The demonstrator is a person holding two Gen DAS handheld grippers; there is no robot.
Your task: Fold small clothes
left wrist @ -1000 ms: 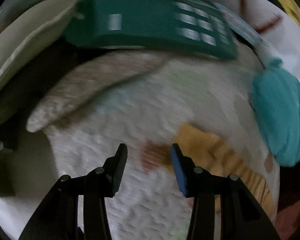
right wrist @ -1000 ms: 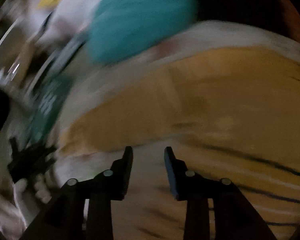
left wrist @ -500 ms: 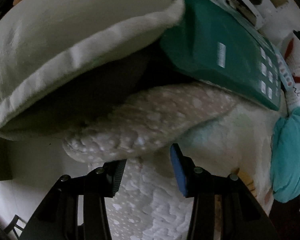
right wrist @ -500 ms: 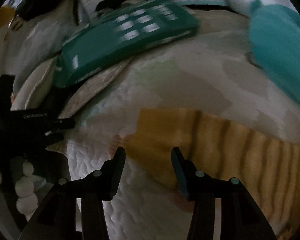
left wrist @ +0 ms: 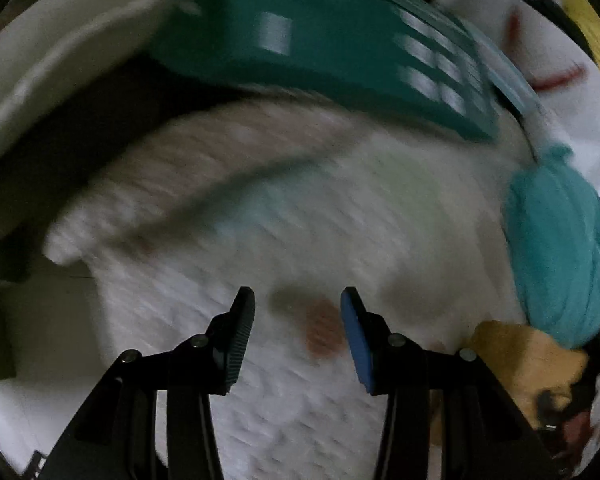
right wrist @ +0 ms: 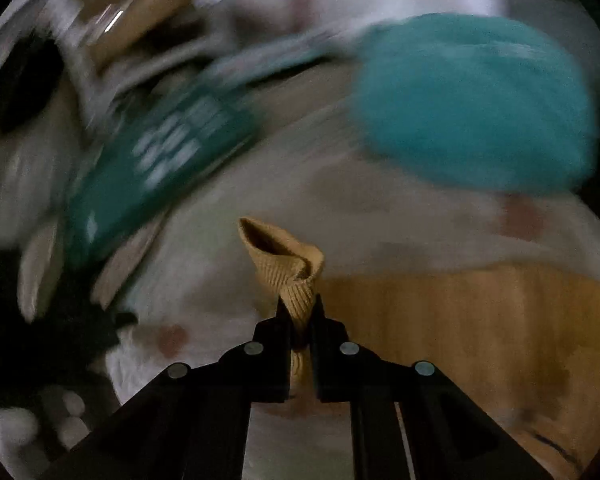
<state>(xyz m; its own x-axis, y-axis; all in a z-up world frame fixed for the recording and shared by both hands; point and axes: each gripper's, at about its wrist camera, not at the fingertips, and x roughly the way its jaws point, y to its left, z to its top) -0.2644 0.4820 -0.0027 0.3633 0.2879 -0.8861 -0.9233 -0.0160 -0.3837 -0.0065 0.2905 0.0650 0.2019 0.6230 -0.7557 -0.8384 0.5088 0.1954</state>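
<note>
A small mustard-yellow ribbed garment lies on a white textured blanket. My right gripper is shut on the garment's ribbed edge, which stands up bunched above the fingers. In the left wrist view the garment shows at the lower right, partly under a teal knitted piece. My left gripper is open and empty over the white blanket, left of the garment.
A dark green box with white panels lies beyond the blanket; it also shows in the right wrist view. A cream cushion sits far left. The teal knitted piece lies behind the garment. Both views are blurred.
My right gripper has closed on the yellow garment's edge and lifted it. My left gripper has swung back from the cushion toward the middle of the blanket, still open.
</note>
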